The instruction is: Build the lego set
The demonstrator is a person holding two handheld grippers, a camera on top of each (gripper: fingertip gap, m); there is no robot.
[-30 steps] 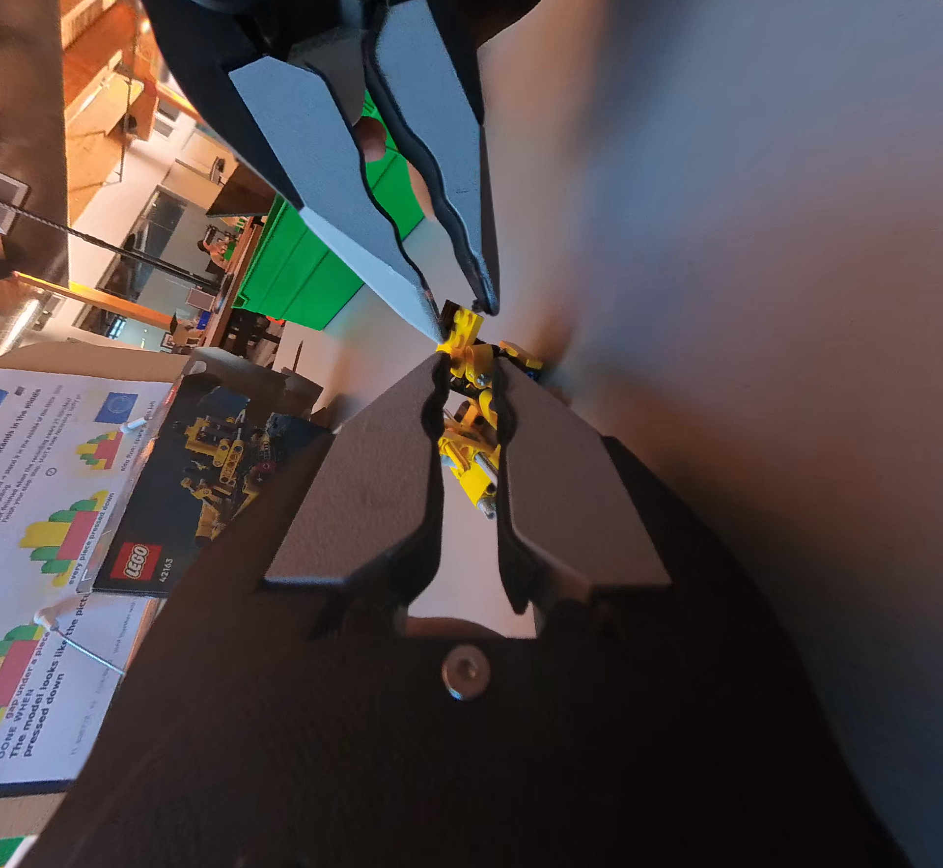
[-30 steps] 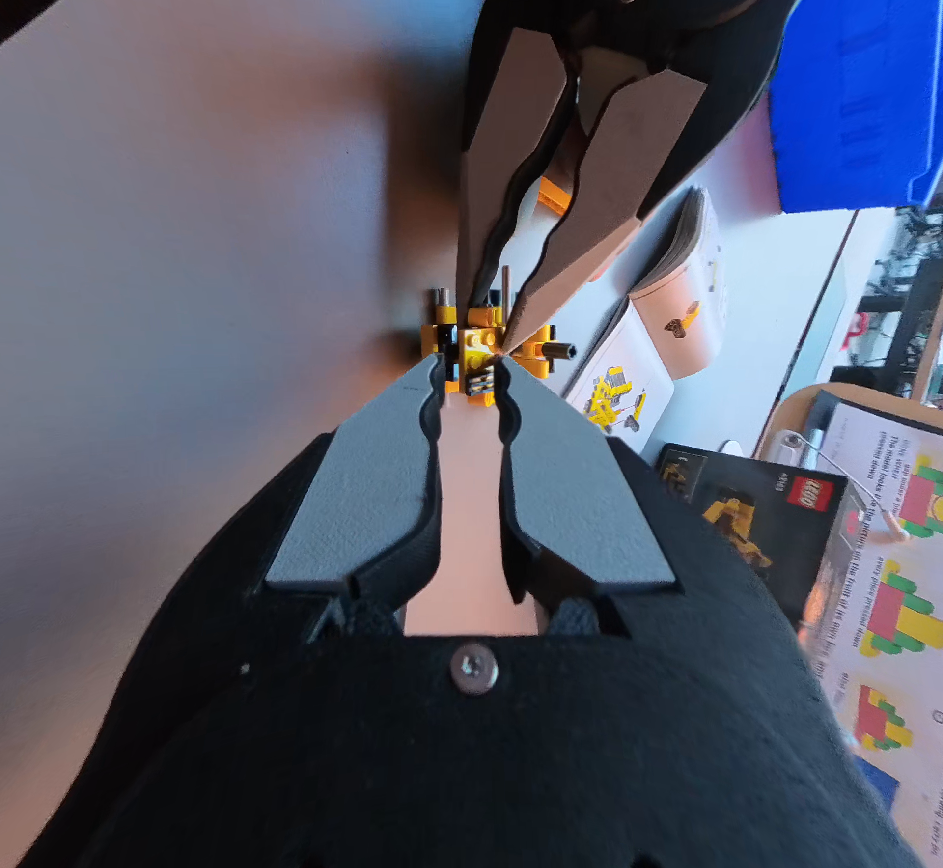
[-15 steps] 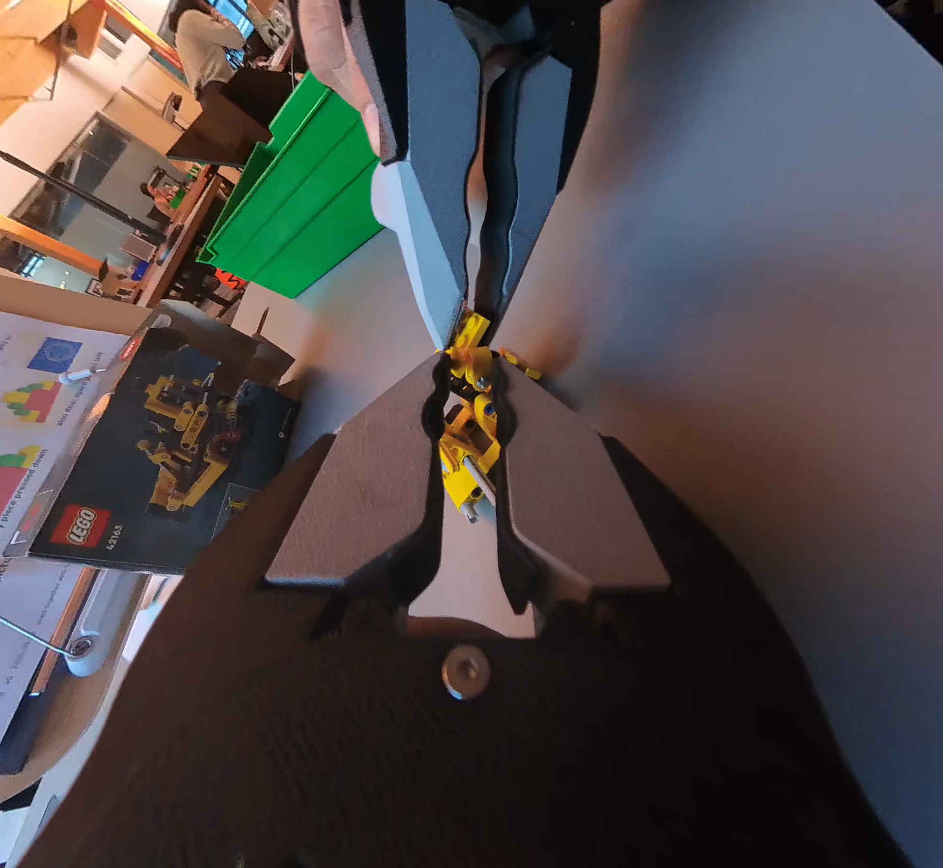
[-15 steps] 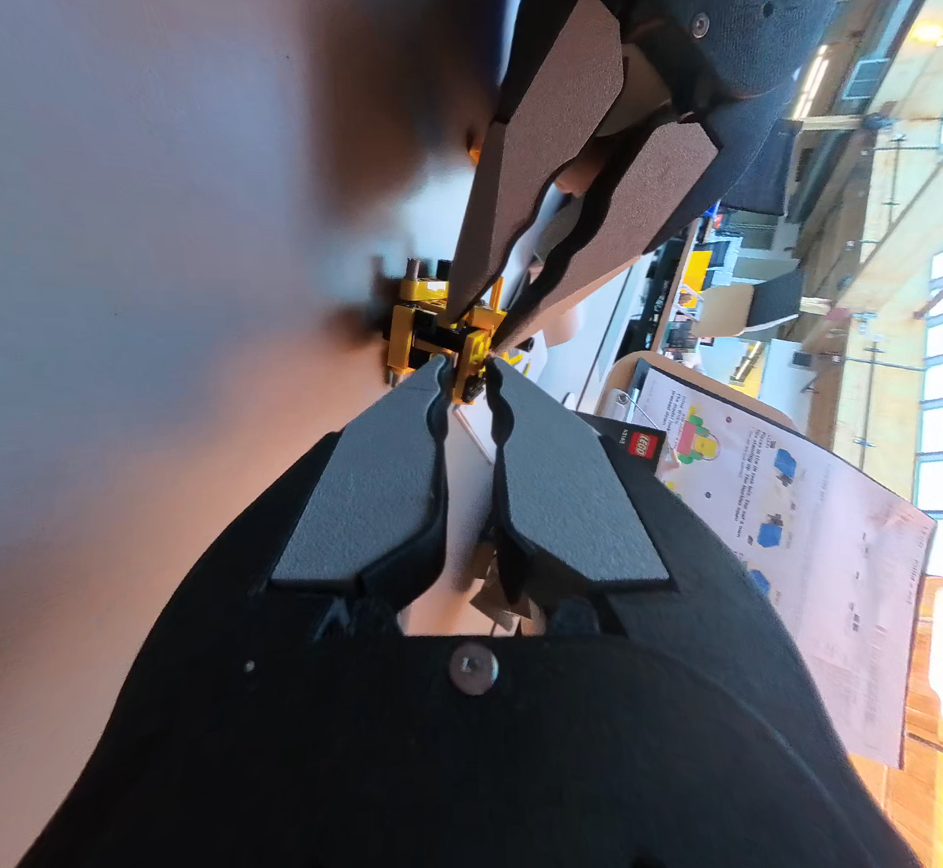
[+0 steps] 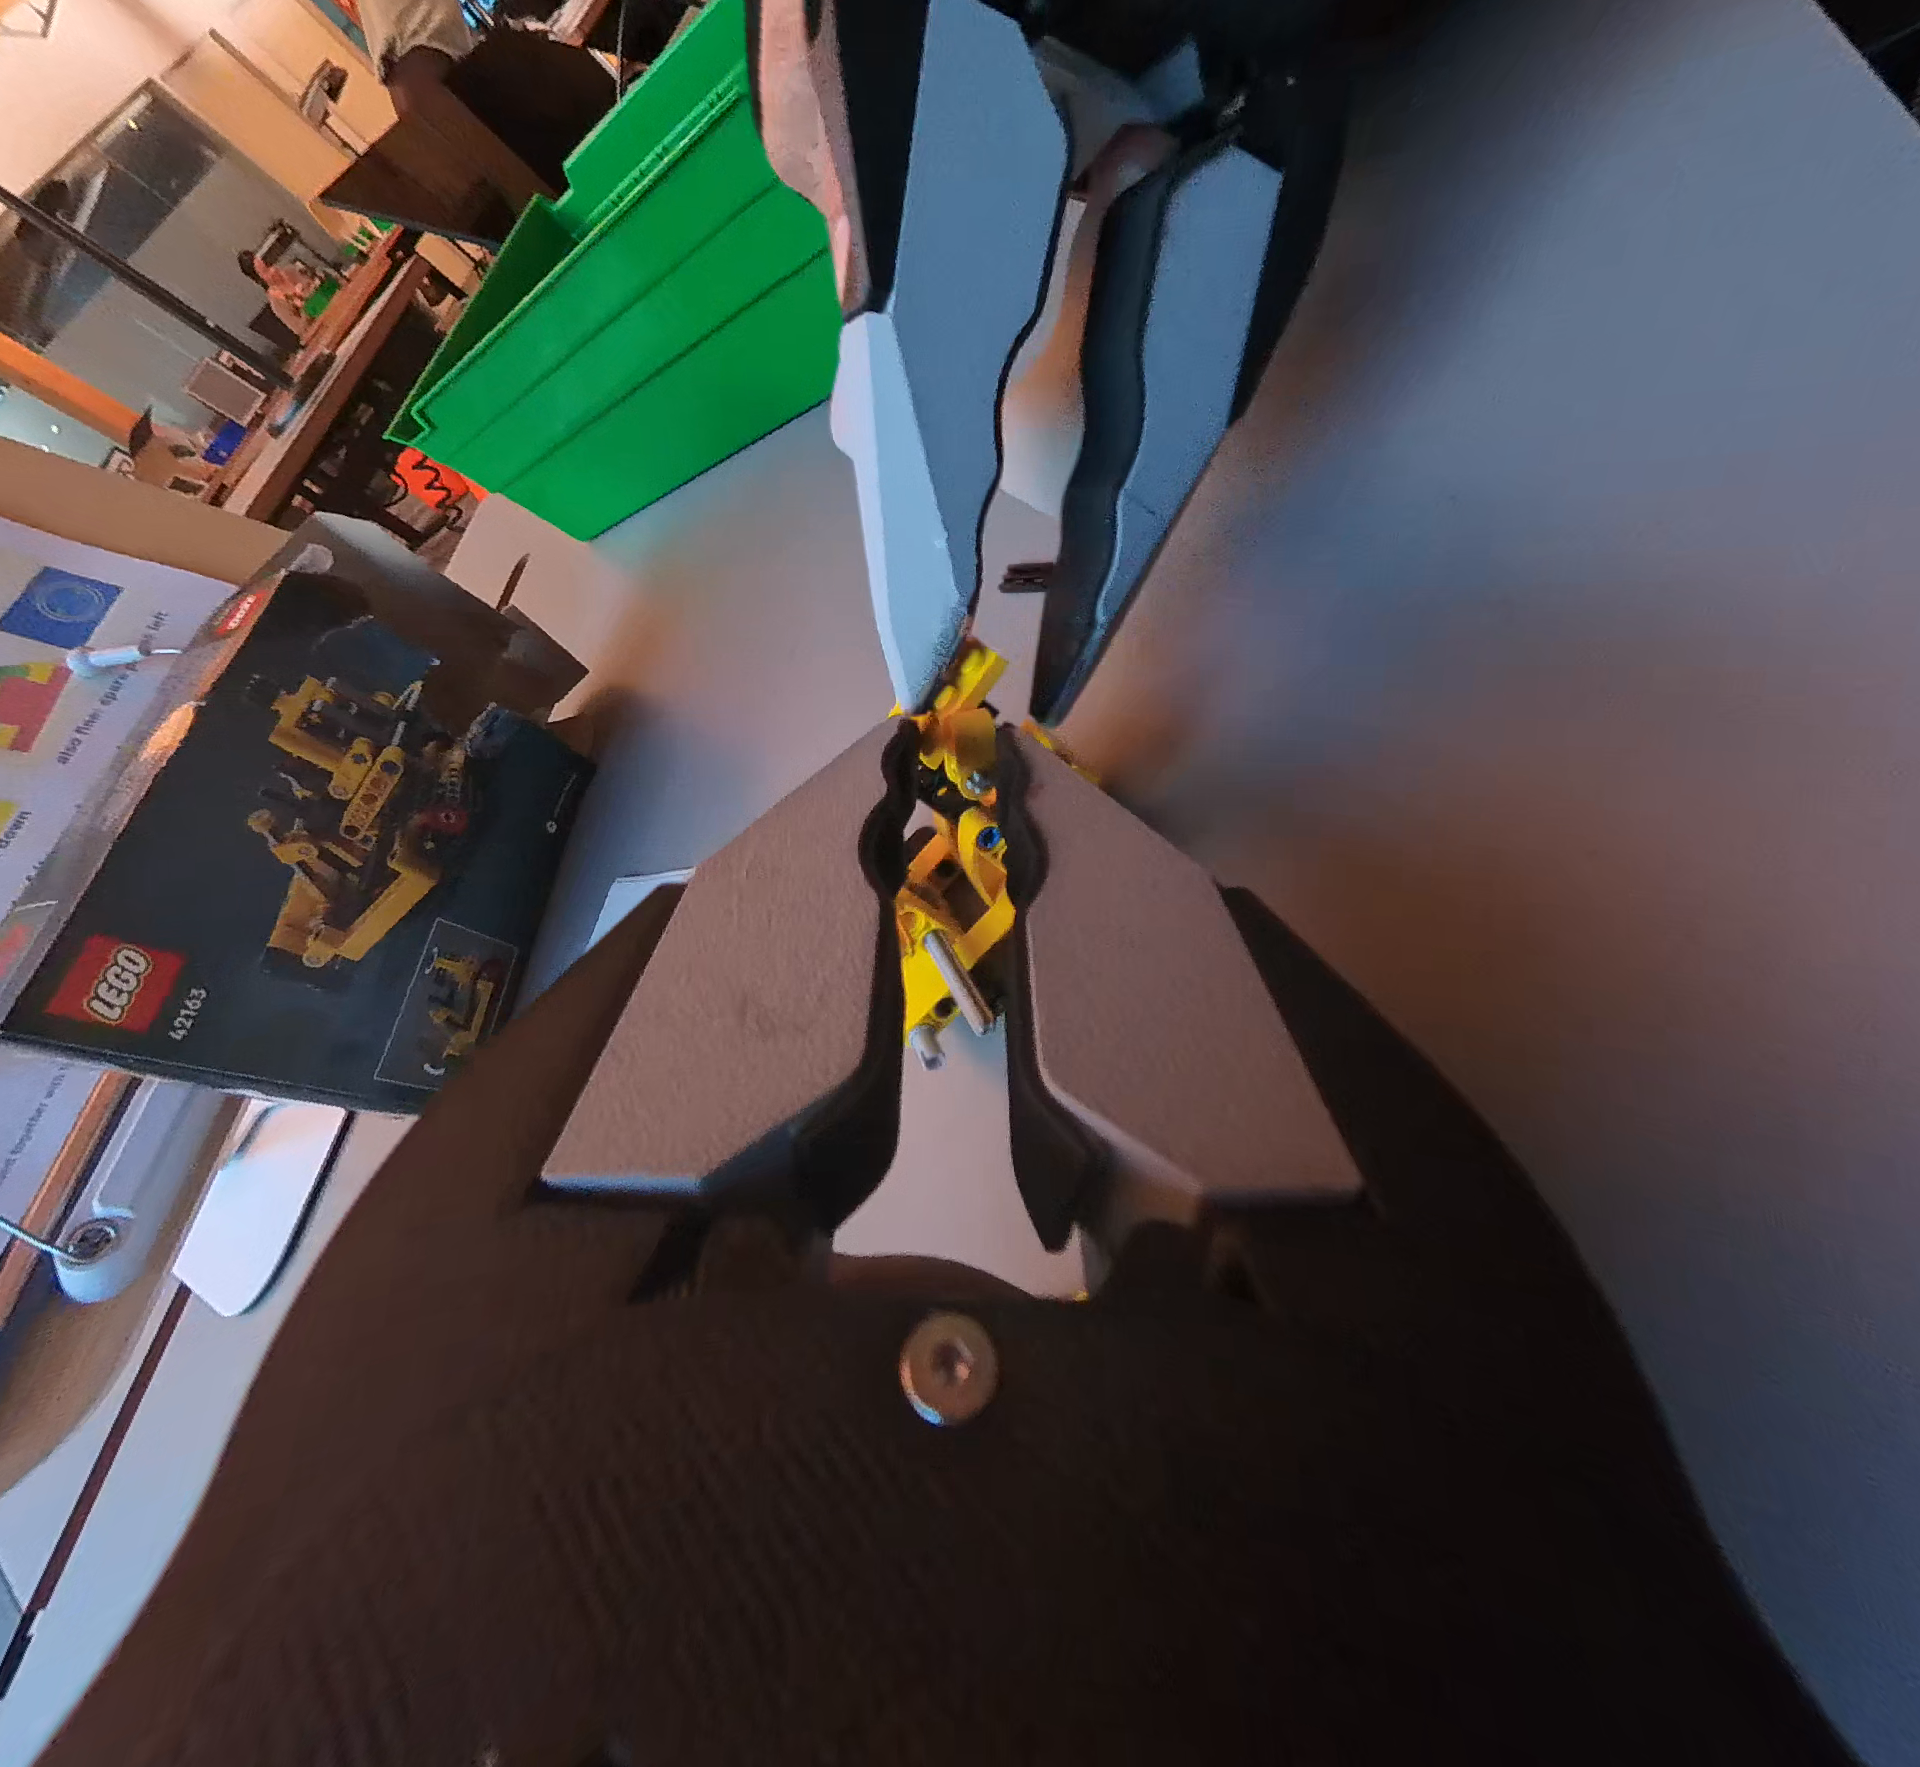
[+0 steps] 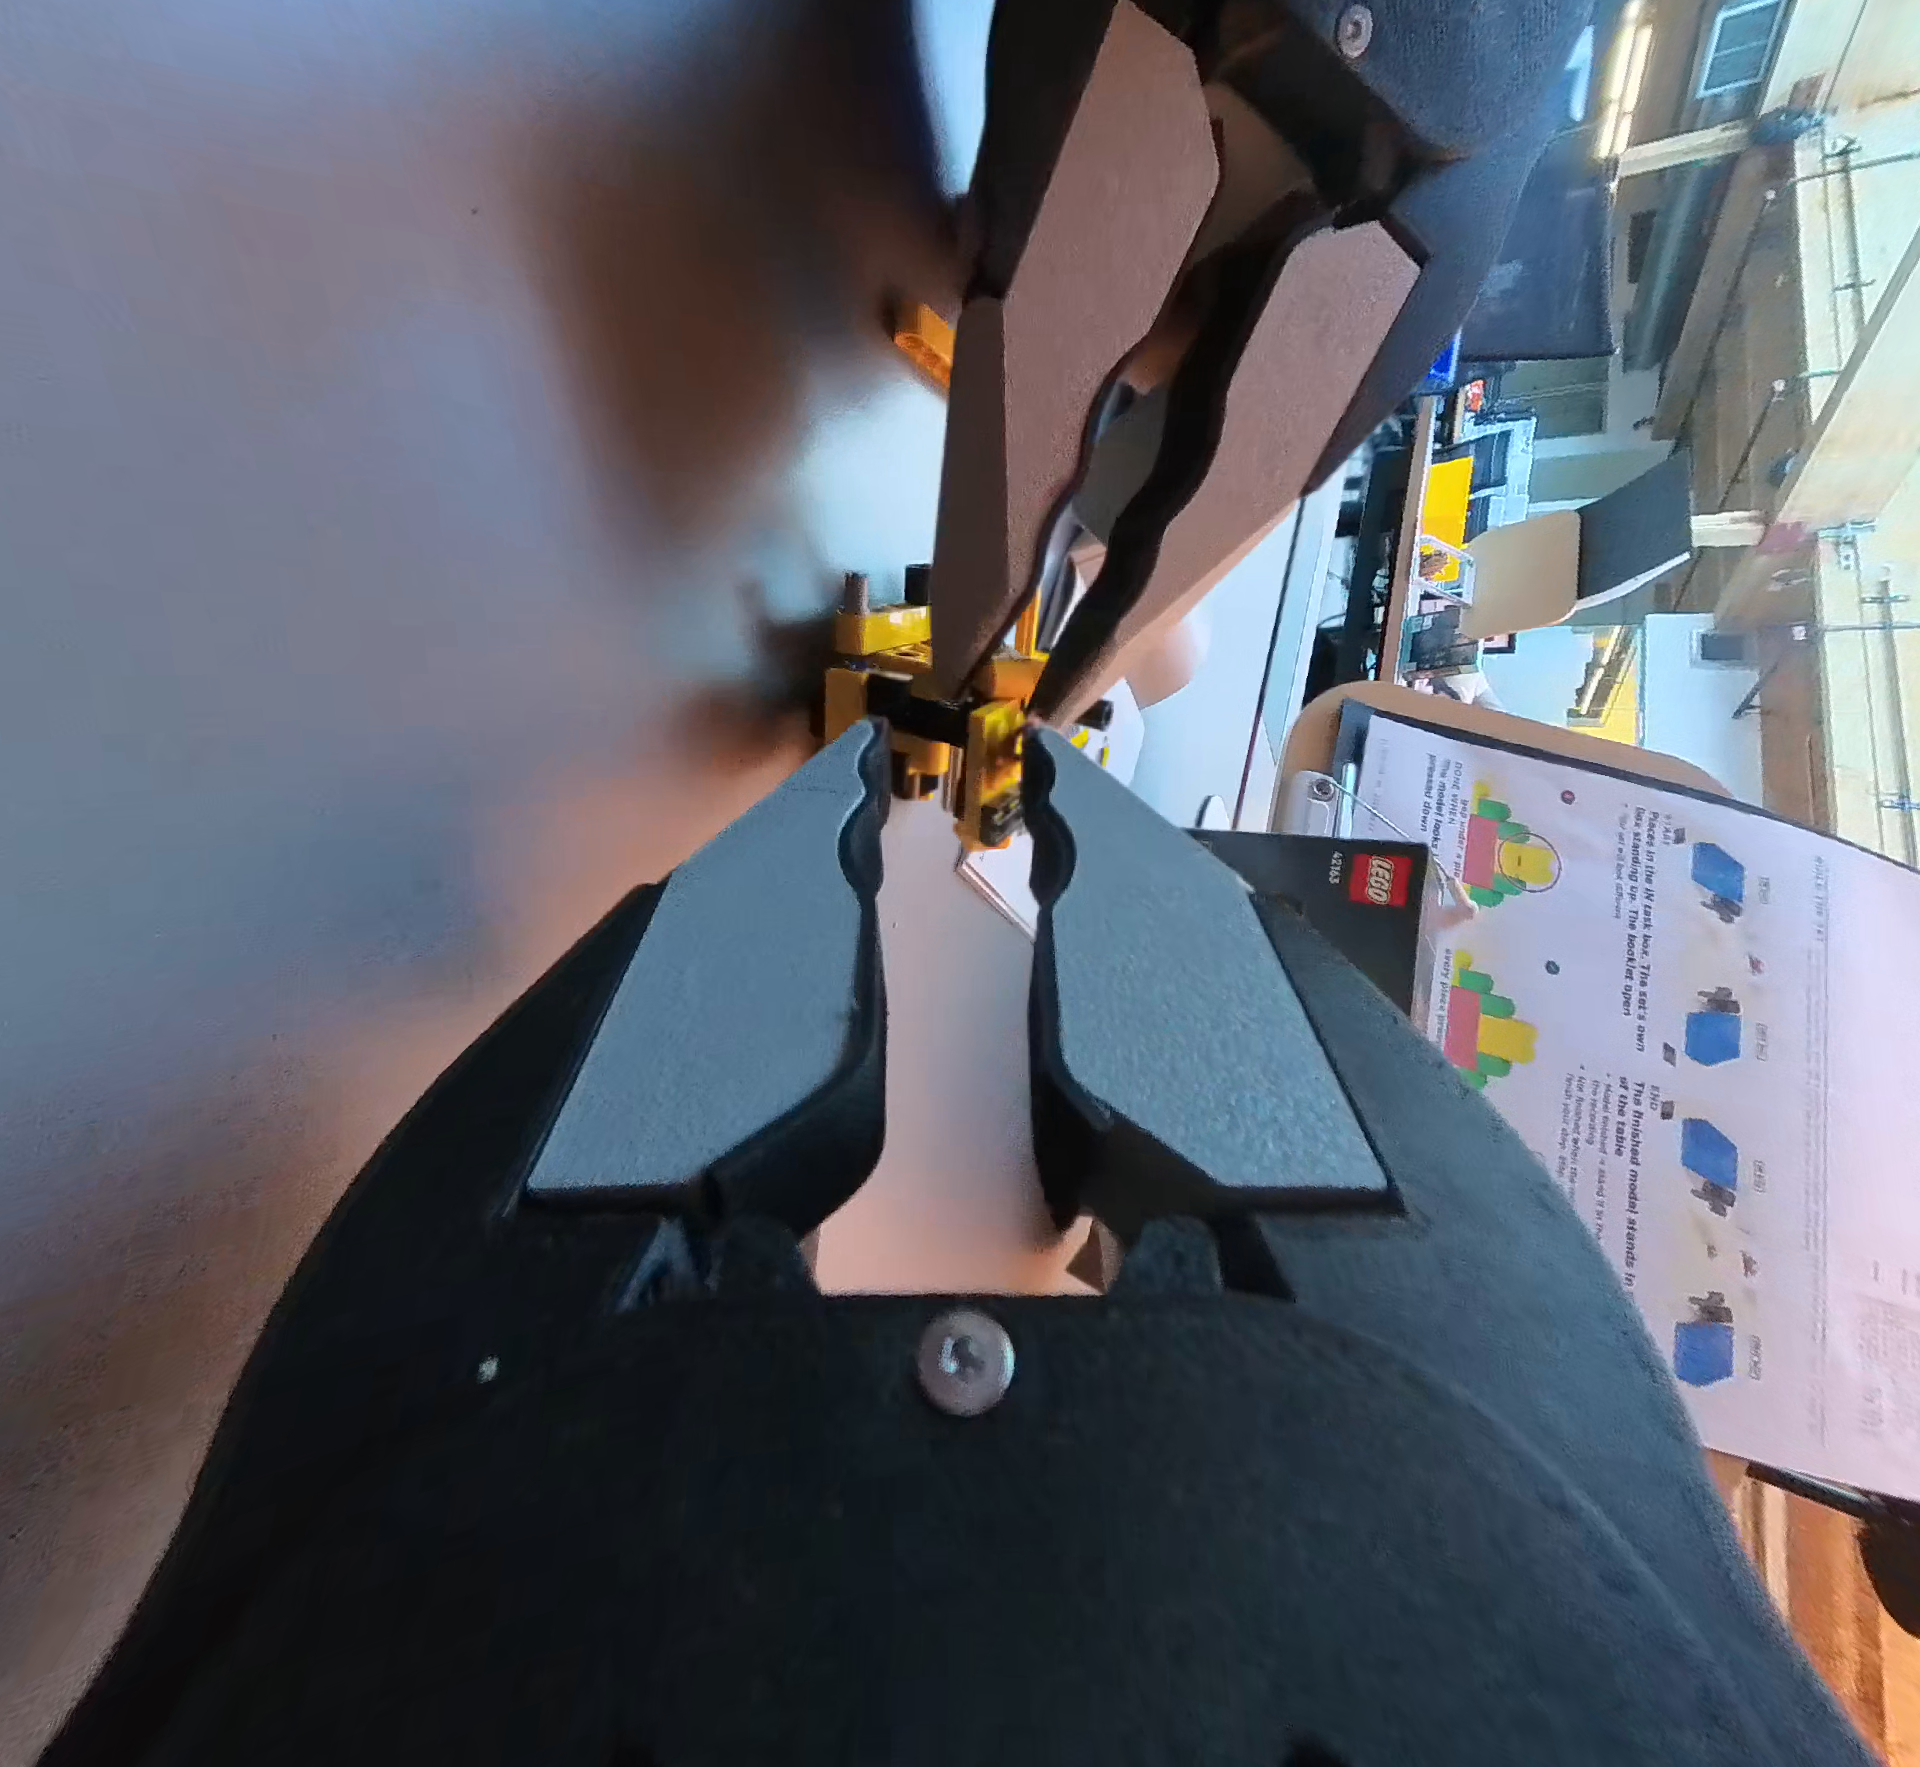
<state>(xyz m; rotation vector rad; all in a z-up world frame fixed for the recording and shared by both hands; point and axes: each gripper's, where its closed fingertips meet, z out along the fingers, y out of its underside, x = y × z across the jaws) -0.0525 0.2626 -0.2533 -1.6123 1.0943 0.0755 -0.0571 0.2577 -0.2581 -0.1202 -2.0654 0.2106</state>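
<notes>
Plastic, small and yellow, the half-built lego model (image 5: 951, 870) hangs above the pale bench (image 5: 1558, 574), pinched from opposite ends by left claw (image 5: 954, 787) and right claw (image 6: 956, 761); light, rigid, likeliest to unsnap at pins

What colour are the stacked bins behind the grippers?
Bright green; the stacked bins show best in the left wrist view, beyond the right gripper.
</notes>
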